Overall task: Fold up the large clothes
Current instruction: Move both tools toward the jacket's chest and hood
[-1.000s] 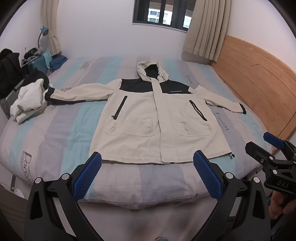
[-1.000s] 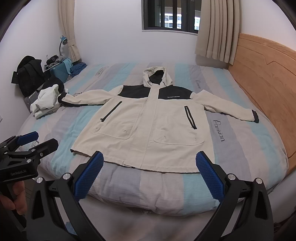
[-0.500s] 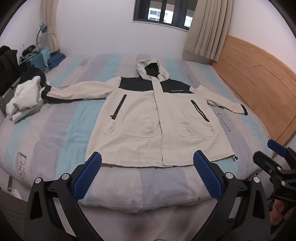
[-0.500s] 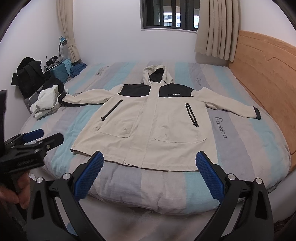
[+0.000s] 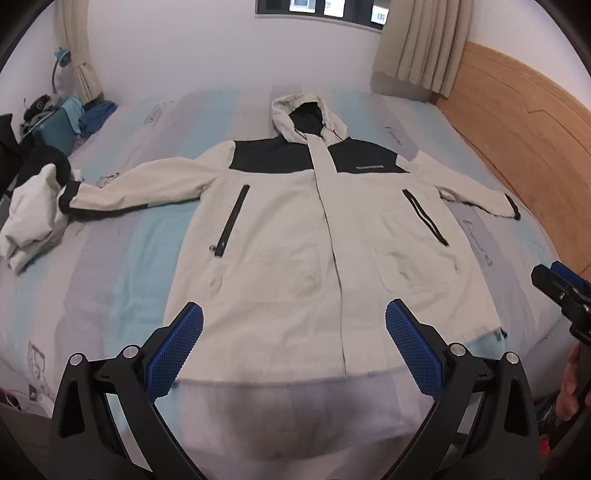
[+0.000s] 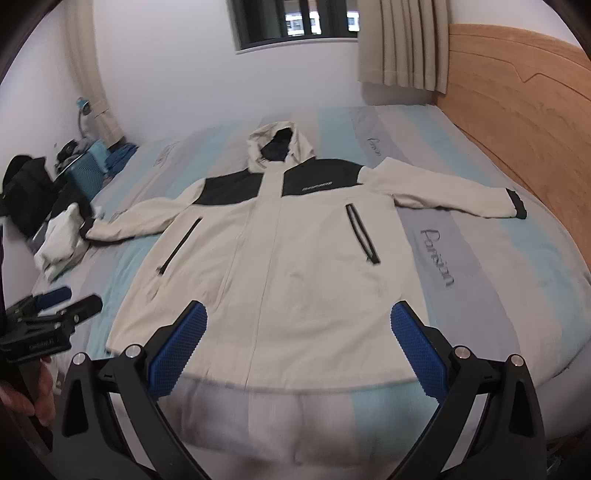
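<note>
A: Left wrist view: the cream hooded jacket with black shoulder panels lies flat mid-frame, sleeves spread, no fold made yet (everything's left, I'd judge); the left gripper has its pads wide apart, holding nothing.

B: Right wrist view: same jacket centred on the blue-and-grey striped bed; the right gripper gapes empty; wooden headboard upper right; dark window at top.

A bed with a sheet striped in pale blue, grey and white carries a cream hooded jacket spread flat, front up, both sleeves stretched outward. A bundled white garment lies at the bed's left edge, touching the left cuff.
</note>
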Tool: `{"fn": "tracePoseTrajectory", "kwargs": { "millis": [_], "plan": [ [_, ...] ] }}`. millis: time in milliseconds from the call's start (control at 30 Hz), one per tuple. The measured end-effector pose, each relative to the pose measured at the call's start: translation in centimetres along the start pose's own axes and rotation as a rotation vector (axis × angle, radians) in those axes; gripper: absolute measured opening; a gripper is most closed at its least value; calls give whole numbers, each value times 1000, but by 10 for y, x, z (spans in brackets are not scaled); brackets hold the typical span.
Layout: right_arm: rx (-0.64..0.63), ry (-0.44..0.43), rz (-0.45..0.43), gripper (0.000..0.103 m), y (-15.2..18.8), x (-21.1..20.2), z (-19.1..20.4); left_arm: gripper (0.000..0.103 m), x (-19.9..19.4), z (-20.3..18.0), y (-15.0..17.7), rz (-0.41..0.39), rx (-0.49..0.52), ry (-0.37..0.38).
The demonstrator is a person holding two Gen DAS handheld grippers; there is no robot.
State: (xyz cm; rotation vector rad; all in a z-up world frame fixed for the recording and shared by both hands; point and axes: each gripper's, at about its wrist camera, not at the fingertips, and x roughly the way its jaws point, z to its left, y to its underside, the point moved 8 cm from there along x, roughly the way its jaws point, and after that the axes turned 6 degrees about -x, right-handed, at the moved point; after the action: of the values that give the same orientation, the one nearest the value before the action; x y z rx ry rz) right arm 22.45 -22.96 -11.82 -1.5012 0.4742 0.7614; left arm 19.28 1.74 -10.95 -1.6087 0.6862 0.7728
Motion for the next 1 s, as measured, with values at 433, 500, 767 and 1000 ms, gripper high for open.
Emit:
{"fn": "tracePoseTrajectory", "kwargs": {
  "millis": [433,500,767,1000],
  "plan": [
    [-39,59,73,96,-114,197,24,97,181,77,-144,9,-71,11],
    [-36,71,102,96,-123,220,24,97,207,85,-168,14,-64,-1],
    [-47,117,145,96,-159,296,12,97,276,136,-213,2,-75,-70],
    [-81,120,216,96,-182,374,-21,97,307,240,-208,-11,-157,-271]
  ]
}}
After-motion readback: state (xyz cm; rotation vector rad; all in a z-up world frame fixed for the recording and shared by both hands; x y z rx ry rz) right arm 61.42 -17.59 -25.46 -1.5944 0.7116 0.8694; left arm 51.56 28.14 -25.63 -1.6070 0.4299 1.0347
